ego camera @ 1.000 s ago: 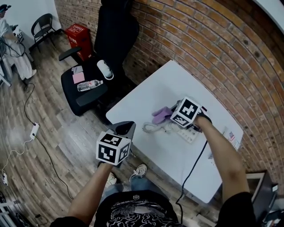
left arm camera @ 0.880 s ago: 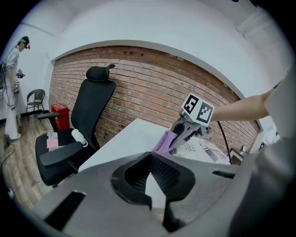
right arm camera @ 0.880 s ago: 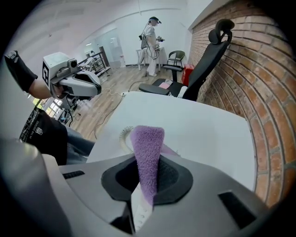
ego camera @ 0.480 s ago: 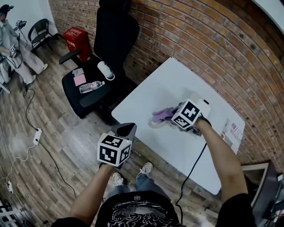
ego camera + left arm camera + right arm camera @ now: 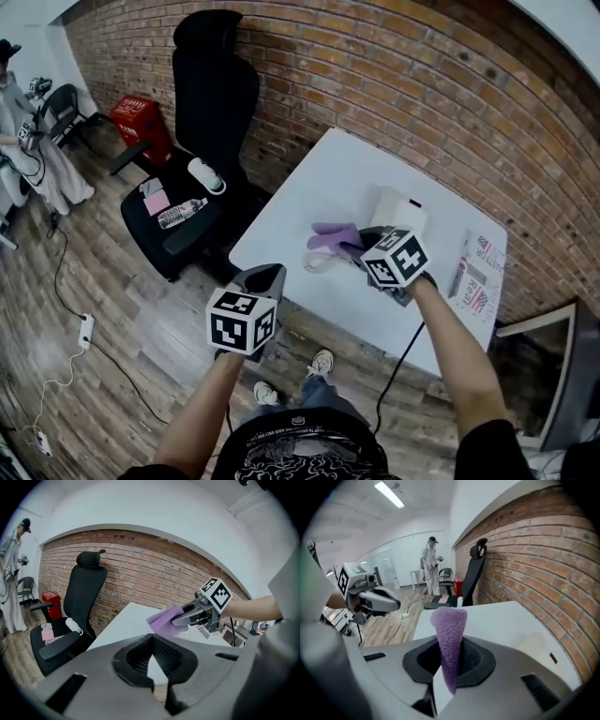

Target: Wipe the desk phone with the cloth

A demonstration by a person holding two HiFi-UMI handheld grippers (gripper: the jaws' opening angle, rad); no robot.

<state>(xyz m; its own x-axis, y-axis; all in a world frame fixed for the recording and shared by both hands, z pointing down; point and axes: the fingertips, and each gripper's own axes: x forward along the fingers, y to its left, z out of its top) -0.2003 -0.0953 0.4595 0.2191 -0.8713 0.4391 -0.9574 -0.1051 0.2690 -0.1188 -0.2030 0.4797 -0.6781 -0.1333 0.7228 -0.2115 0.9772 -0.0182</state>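
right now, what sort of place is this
Probably an office or studio workspace: a white rectangular table stands by a red brick wall, a black high-backed office chair sits beside it, and a cream desk phone rests on the table.

Head view: above the person, facing steeply down — takes in white table [image 5: 356, 178], office chair [image 5: 216, 94], brick wall [image 5: 422, 84]
Left gripper view: low, close behind its own jaws, facing table and wall; right gripper [image 5: 177, 619] near
Right gripper view: close behind its own jaws, facing along the table; left gripper [image 5: 396, 605] off to one side
Shared: table, chair, wall — all three views
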